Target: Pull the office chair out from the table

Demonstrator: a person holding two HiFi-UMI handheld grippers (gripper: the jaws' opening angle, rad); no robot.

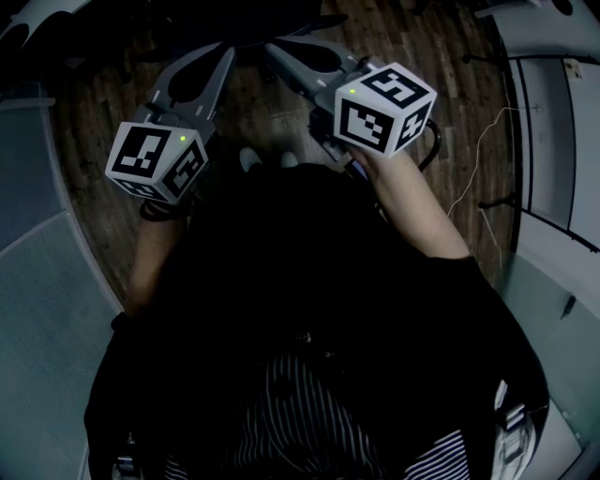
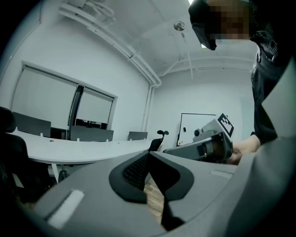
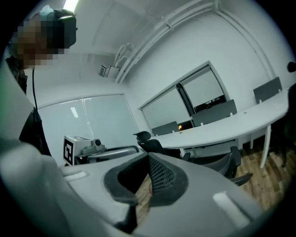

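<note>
I hold both grippers in front of my body, above a wooden floor. My left gripper point(image 1: 227, 54) point(image 2: 149, 155) is shut, its pads together with nothing between them. My right gripper point(image 1: 274, 47) point(image 3: 149, 158) is shut and empty too. A long white table point(image 2: 78, 152) point(image 3: 231, 124) curves across the room. A black office chair point(image 2: 157, 140) point(image 3: 147, 140) with a headrest stands at its end, well away from both grippers. Each gripper view shows the other gripper beside it. A dark shape point(image 1: 277, 17) lies at the head view's top edge; I cannot tell what it is.
More dark chairs point(image 3: 229, 163) are tucked under the table, and one point(image 2: 10, 139) stands at the left. Grey screens point(image 2: 90, 134) line the table's far side. A whiteboard point(image 2: 196, 124) hangs on the back wall. Partitions point(image 1: 548, 141) flank me. My shoes point(image 1: 251, 159) show on the floor.
</note>
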